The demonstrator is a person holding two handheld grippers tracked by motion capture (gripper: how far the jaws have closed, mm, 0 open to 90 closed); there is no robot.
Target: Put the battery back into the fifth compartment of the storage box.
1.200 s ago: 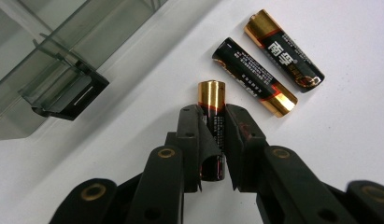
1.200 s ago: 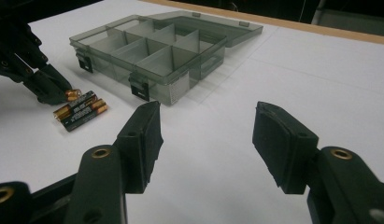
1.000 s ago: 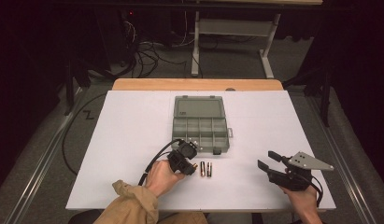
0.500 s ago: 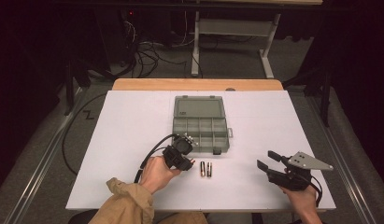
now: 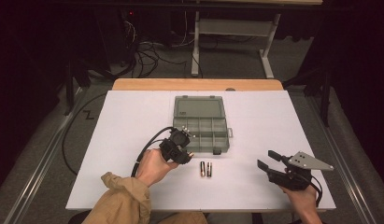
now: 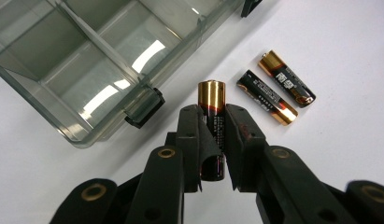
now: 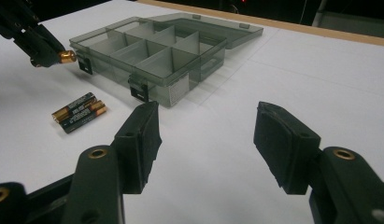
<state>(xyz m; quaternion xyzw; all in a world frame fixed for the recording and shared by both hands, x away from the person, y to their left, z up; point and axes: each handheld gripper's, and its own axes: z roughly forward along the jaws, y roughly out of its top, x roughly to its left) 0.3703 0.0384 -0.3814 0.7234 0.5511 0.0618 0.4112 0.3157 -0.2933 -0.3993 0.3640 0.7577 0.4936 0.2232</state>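
Note:
My left gripper (image 5: 185, 156) (image 6: 213, 112) is shut on a black and gold battery (image 6: 212, 95), held lengthwise with its gold end (image 7: 67, 56) poking past the tips, just off the near left corner of the box. The box (image 5: 212, 135) (image 6: 87, 70) (image 7: 152, 53) is a clear grey organiser, lid open and flat behind it, its compartments empty. Two more batteries (image 5: 206, 169) (image 6: 273, 88) (image 7: 78, 112) lie side by side on the white table in front of it. My right gripper (image 5: 266, 158) (image 7: 208, 126) stands open at the near right, with nothing between its pads.
The white table cover (image 5: 133, 121) ends in a wooden strip (image 5: 199, 84) at the far side. A black cable (image 5: 143, 154) loops from the left gripper beside the person's hand. Beyond the table are a dark floor, cables and a metal stand (image 5: 231, 28).
My left gripper has lifted a little and drifted towards the box's near left corner with the battery still in it. The right gripper and the two loose batteries have stayed put.

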